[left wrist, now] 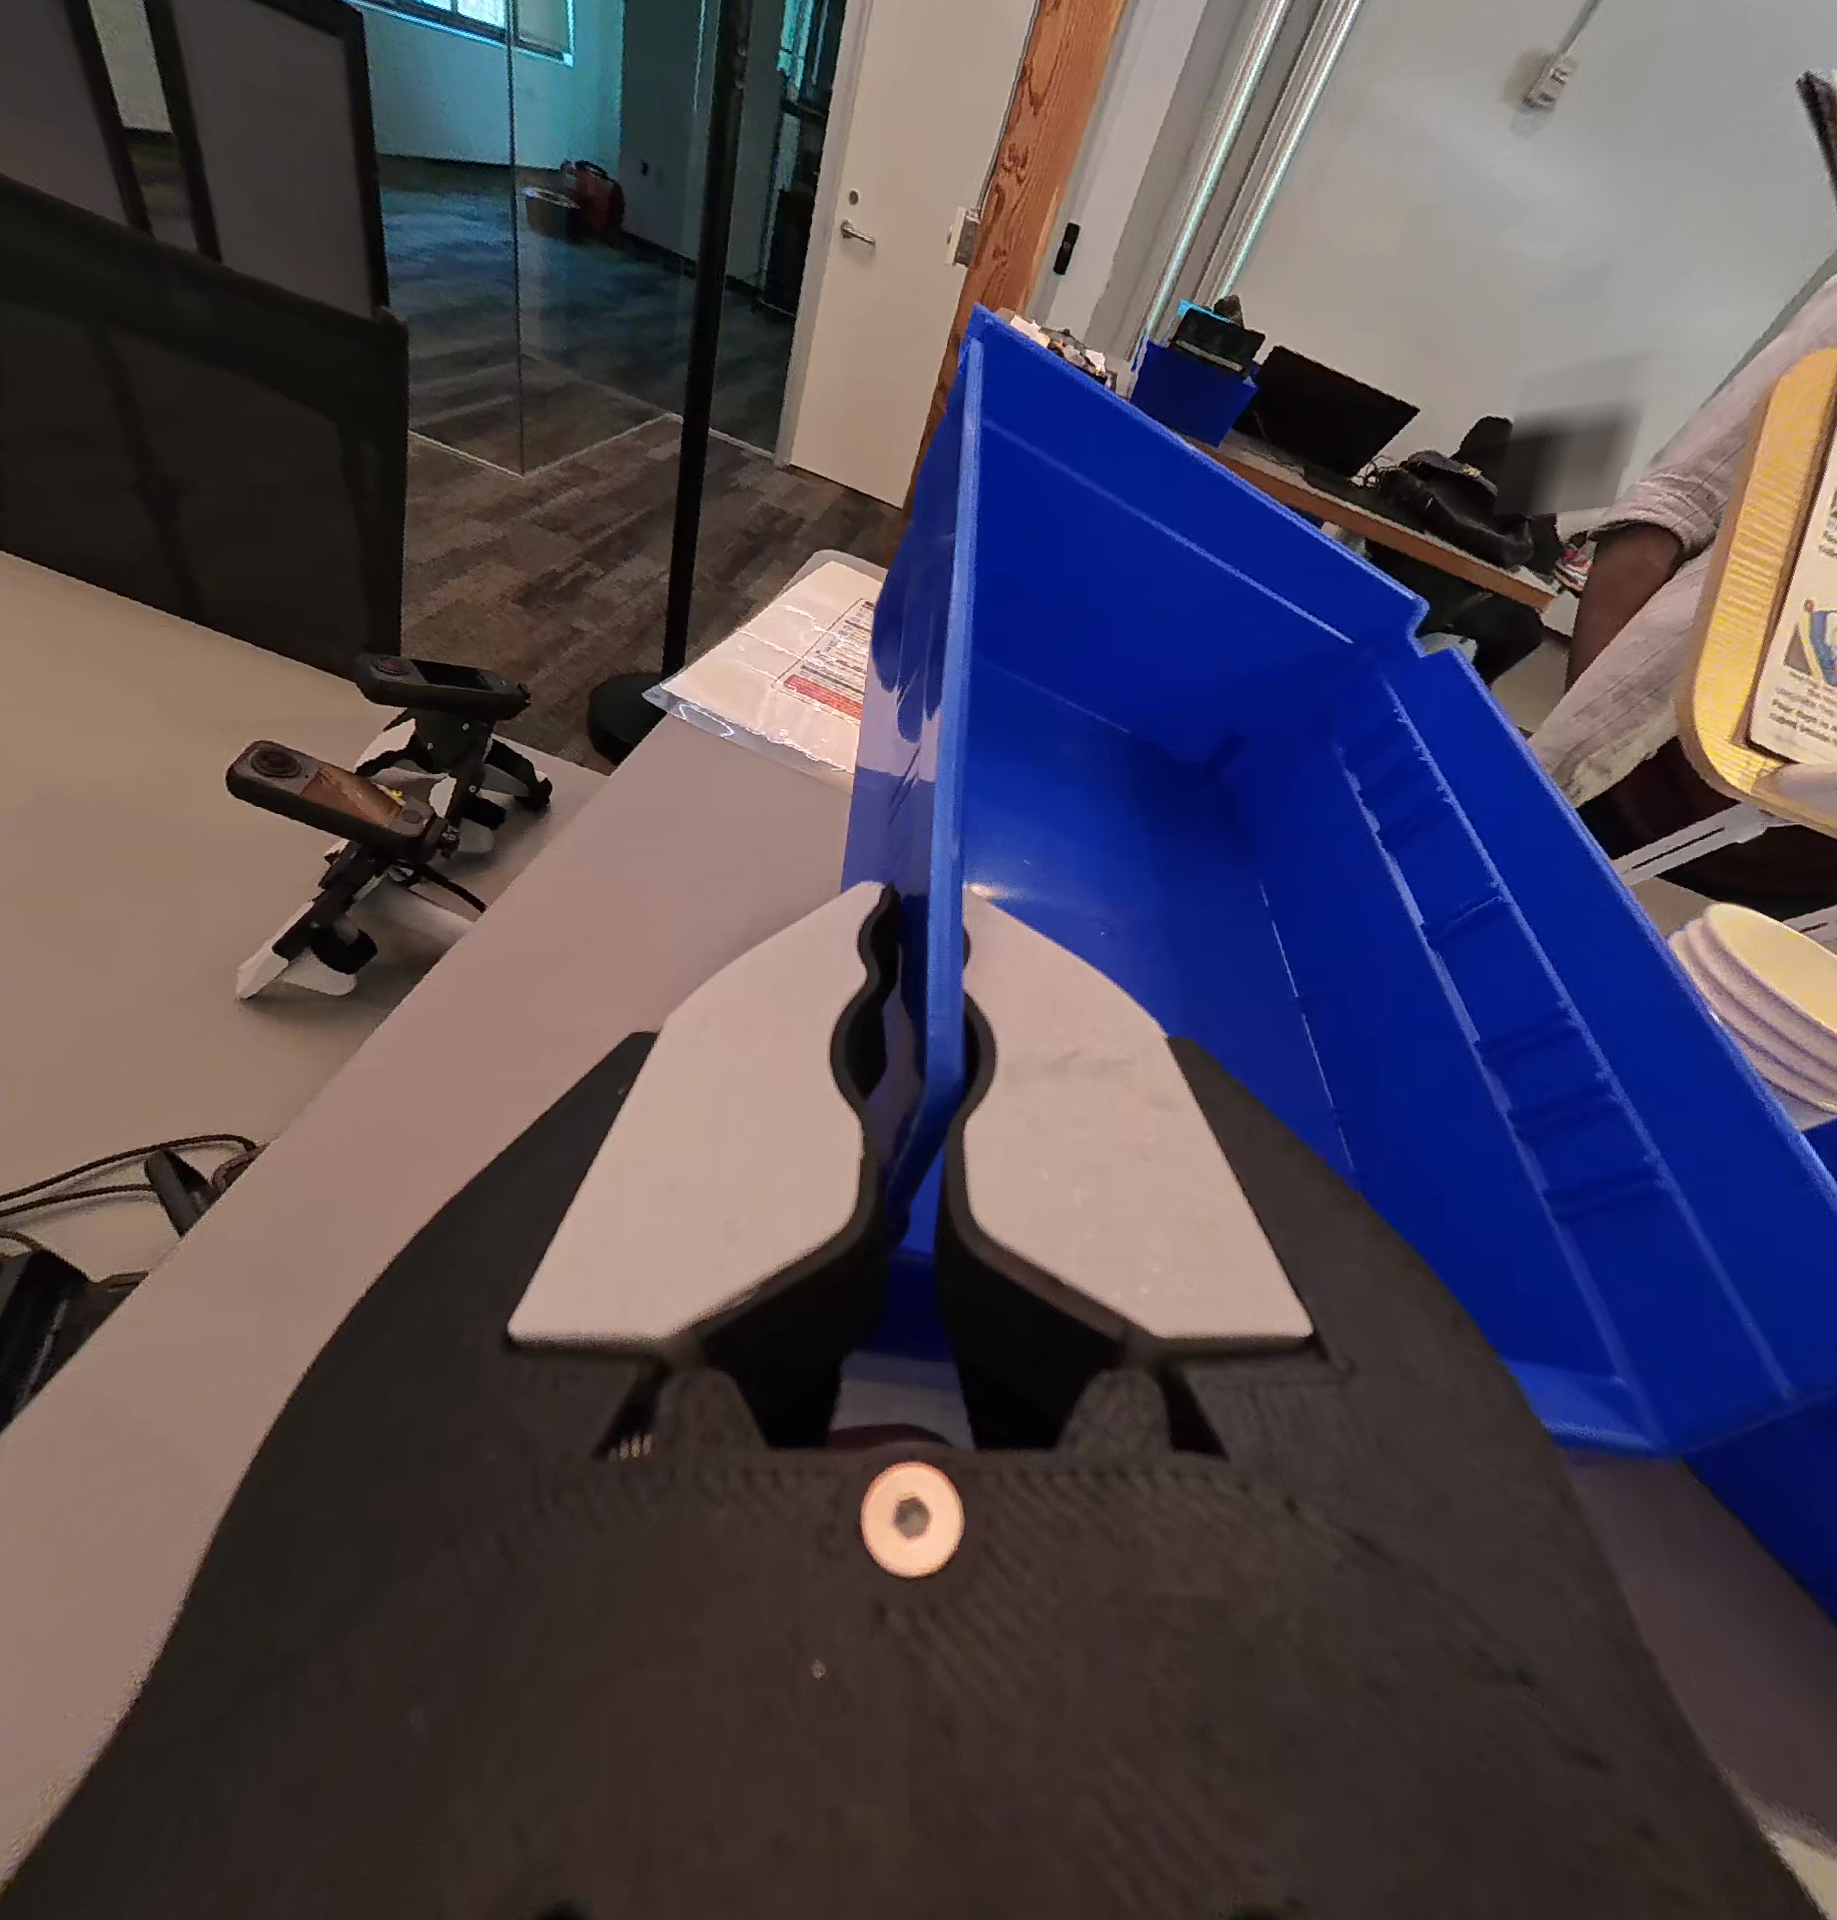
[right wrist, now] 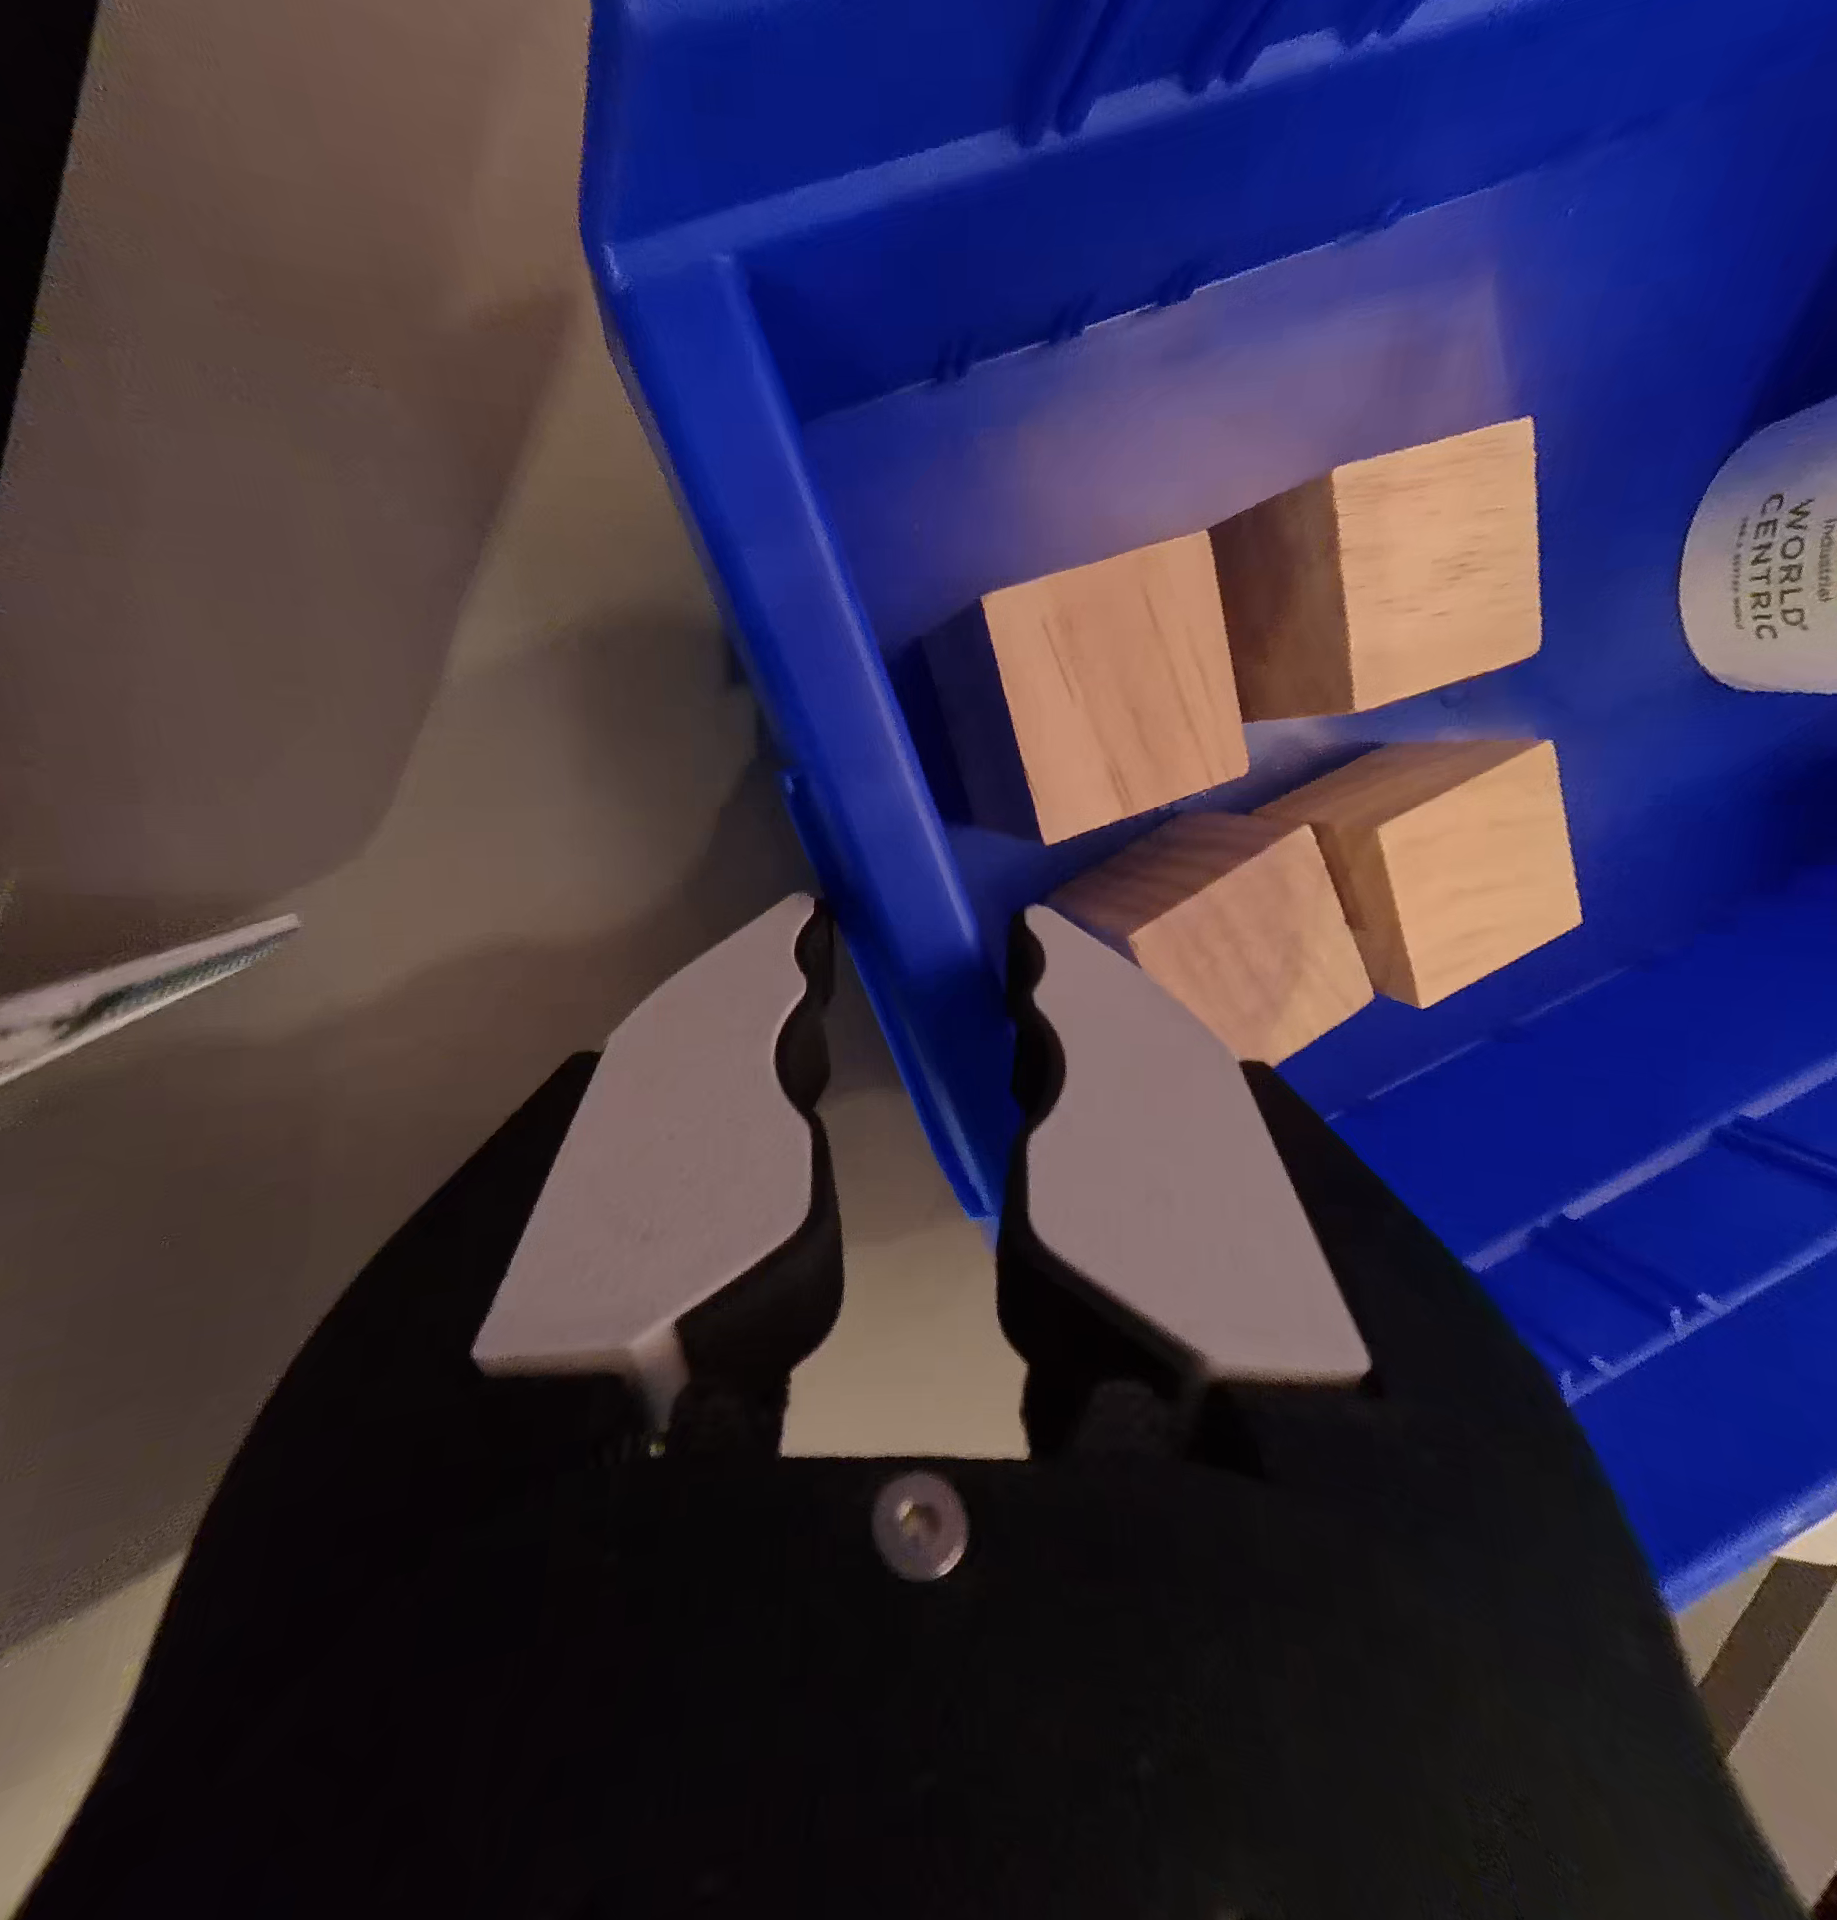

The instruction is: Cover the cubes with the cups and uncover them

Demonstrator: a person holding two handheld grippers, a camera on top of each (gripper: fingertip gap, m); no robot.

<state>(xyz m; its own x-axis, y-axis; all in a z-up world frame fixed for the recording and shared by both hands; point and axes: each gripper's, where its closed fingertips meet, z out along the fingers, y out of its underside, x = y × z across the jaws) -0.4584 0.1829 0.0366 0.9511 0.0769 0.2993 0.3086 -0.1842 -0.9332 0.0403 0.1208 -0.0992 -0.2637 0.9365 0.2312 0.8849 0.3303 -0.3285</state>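
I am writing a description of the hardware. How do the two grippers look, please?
Both look alike. The left gripper and right gripper each have a broad black body with a ridged printed texture, one silver screw in the middle, two pale grey wedge-shaped fingers and wavy black inner pads. No cables or markings show on them.

Your right wrist view cuts the white cup (right wrist: 1787,551) at its right edge, so you see only part of its side. The left gripper (left wrist: 929,914) hides the near end of the blue bin (left wrist: 1153,790) wall it straddles. Behind it, a mosaic patch covers a seated person (left wrist: 1703,540). The plate stack (left wrist: 1787,1018) runs off the frame.
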